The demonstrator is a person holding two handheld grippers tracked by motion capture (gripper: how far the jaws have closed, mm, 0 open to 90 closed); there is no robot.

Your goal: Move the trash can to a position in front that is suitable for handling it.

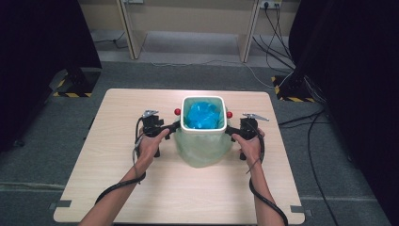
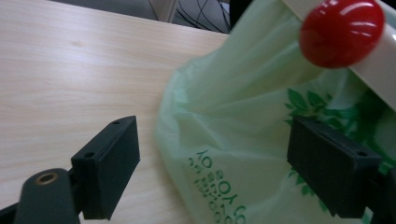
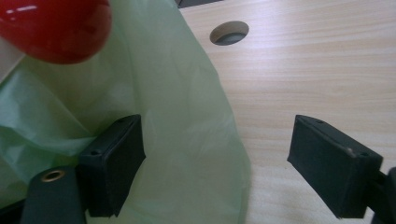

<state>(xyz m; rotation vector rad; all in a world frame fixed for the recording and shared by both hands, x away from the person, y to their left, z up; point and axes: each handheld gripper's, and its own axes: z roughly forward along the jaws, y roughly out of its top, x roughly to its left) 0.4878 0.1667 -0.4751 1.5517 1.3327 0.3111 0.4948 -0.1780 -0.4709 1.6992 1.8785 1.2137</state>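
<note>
1. Green lettering and a leaf motif mark the pale green plastic bag (image 2: 243,140); the words run upside down in the left gripper view and cannot be made out.
2. The white square bin (image 1: 203,100) stands upright at the centre of the light wooden table (image 1: 117,141), its mouth facing up, a blue liner (image 1: 203,115) inside.
3. The left gripper (image 2: 215,163) and right gripper (image 3: 215,163) flank it, jaws spread, gripping nothing.

Wearing no sleeves, forearms bare. Gripping black tools: left tool (image 1: 175,126), right tool (image 1: 230,130), each carrying blocky matte pads (image 2: 108,165), grey three-cornered plates, black cables trailing along forearms.
</note>
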